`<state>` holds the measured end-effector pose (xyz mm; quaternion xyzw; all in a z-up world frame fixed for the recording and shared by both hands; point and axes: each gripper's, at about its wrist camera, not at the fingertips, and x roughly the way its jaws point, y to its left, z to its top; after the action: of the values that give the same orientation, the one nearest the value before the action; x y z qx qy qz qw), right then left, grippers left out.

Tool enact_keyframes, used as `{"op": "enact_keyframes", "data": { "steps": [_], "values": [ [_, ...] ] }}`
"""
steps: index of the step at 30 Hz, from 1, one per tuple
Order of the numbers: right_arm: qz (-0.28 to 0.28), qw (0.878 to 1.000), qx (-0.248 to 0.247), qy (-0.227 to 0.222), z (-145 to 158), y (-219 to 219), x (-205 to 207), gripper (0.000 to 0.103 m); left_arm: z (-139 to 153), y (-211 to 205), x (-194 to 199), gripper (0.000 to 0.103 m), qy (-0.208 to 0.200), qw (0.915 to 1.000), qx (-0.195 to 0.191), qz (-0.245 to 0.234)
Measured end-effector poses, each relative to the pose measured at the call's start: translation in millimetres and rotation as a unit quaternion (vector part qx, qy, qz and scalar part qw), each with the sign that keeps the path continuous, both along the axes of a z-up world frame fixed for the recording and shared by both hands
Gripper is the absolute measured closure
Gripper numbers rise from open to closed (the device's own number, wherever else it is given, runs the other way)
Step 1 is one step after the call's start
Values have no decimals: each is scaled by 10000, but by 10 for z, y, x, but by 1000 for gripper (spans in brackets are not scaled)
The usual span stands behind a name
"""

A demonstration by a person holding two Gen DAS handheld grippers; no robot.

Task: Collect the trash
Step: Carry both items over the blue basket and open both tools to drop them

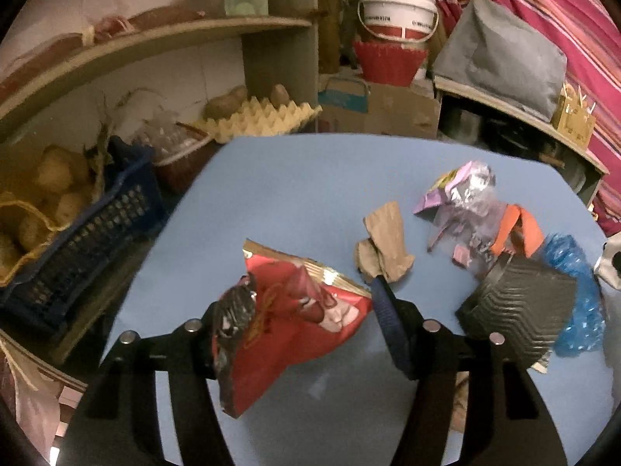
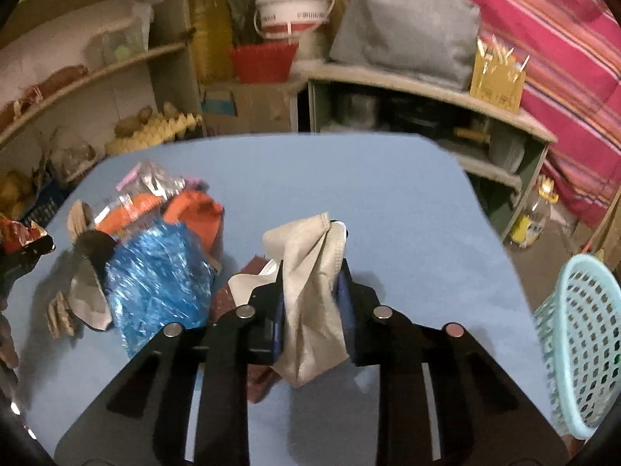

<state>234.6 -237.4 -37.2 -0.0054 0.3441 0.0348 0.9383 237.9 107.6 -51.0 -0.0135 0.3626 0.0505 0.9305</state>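
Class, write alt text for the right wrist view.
The right gripper pinches a crumpled grey face mask above a blue table. Blue plastic and orange wrappers lie left; a turquoise basket stands right.

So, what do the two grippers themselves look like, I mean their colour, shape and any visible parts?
Both look alike. The left gripper and the right gripper have flat black slotted links that spread in a fan shape, with round silver pins at the joints. The fingers carry dark blue ribbed pads. No cables, markings or sleeves are visible in either view.
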Motion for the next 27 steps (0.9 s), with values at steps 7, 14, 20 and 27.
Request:
{"op": "enact_keyframes", "data": {
  "steps": [7, 14, 20, 27],
  "values": [
    [-96, 9994, -30, -317, 352, -403, -398, 79, 550, -407, -314, 41, -616, 9979, -10, -192],
    [-961, 9942, 51, -490, 584, -1579, -901, 77, 983, -1526, -498, 41, -978, 9903, -167, -977],
    [-1619, 9850, 87, -589, 551, -2515, -1279, 75, 989, -2676, -680, 41, -1069, 9770, -270, -1823],
    [-2022, 9779, 44, -538, 404, -3204, -1503, 75, 819, -3767, -712, 41, -951, 9638, -200, -2483]
  ]
}}
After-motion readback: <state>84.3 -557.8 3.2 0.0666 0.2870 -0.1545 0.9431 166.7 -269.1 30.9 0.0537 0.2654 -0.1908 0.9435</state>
